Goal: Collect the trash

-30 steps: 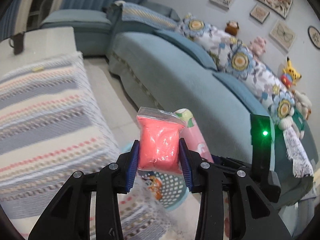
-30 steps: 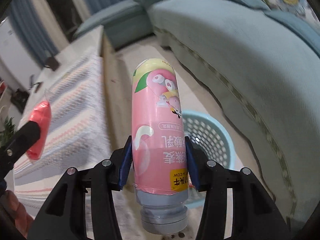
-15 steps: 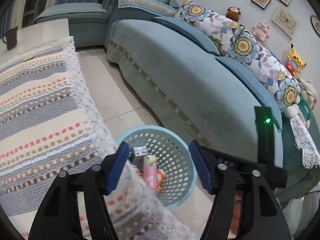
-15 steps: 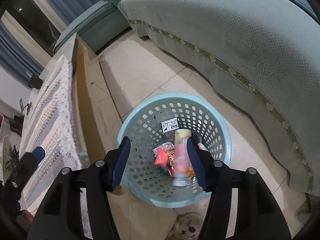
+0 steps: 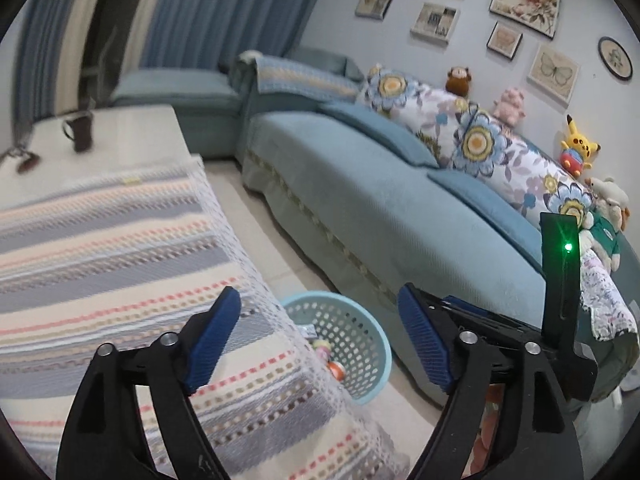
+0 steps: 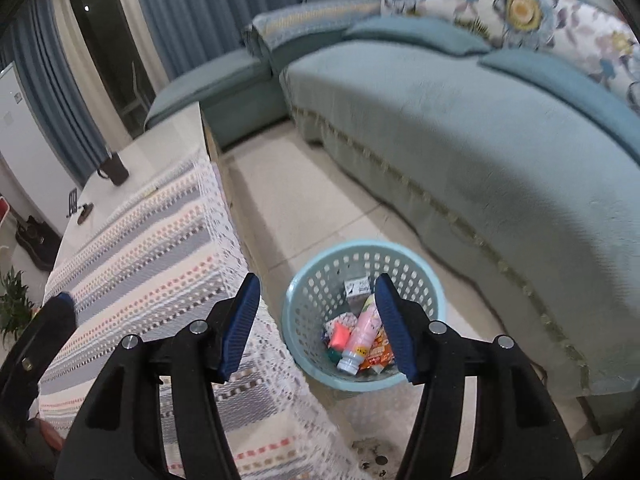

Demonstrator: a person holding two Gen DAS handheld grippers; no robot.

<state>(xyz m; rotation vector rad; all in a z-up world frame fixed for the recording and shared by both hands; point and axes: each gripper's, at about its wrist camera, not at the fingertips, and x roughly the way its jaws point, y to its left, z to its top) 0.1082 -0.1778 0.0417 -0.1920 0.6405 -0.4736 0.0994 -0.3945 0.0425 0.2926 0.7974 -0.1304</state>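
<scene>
A light blue perforated basket (image 6: 424, 276) stands on the floor between the table and the sofa. In it lie a pink bottle (image 6: 362, 336), a red-pink bag (image 6: 340, 336), a small grey box (image 6: 357, 287) and other wrappers. My right gripper (image 6: 318, 320) is open and empty, above the basket and the table edge. My left gripper (image 5: 320, 340) is open and empty, over the table's right edge; the basket (image 5: 360, 344) shows between its fingers, partly hidden by the tablecloth.
A striped tablecloth (image 5: 100, 248) with a lace edge covers the table on the left. A dark mug (image 5: 82, 130) stands at the table's far end. A teal sofa (image 5: 380, 208) with flowered cushions runs along the right. Tiled floor (image 6: 304, 196) lies between.
Both grippers opened and dropped the red-pink bag and the pink bottle into the basket. Since then both have lifted and pulled back from the basket.
</scene>
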